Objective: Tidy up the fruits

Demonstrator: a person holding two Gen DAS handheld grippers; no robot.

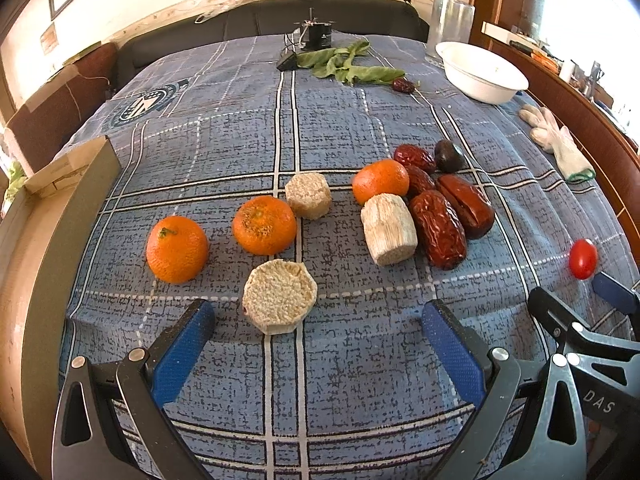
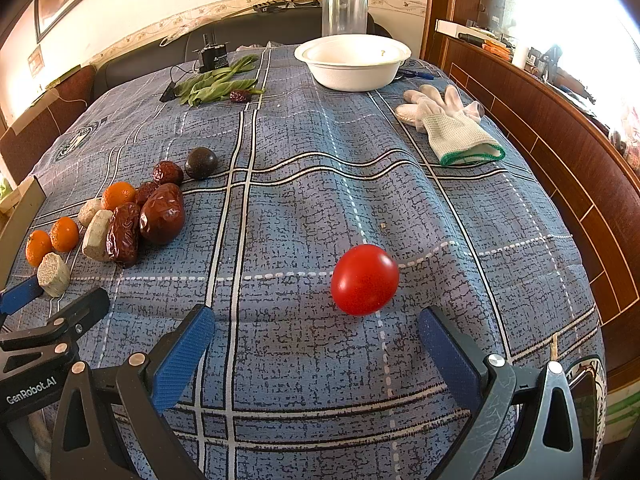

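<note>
Three tangerines lie on the blue checked cloth: one at the left (image 1: 177, 249), one in the middle (image 1: 264, 225), one further right (image 1: 380, 181). Three pale sugarcane pieces sit among them, the nearest (image 1: 279, 296) just ahead of my open left gripper (image 1: 318, 322). Red dates (image 1: 438, 229) and a dark round fruit (image 1: 449, 155) cluster to the right. A red cherry tomato (image 2: 365, 279) lies just ahead of my open right gripper (image 2: 318, 326), nothing between its fingers. The same fruit group (image 2: 160, 213) appears at the left of the right wrist view.
A white bowl (image 2: 352, 65) stands at the far side, a clear glass jar (image 2: 345, 12) behind it. A white glove (image 2: 452, 126) lies at the right. Green leaves (image 1: 344, 64) with a lone date (image 1: 403, 85) and a small black device (image 1: 318, 36) lie at the back. A wooden ledge (image 2: 560, 152) runs along the right.
</note>
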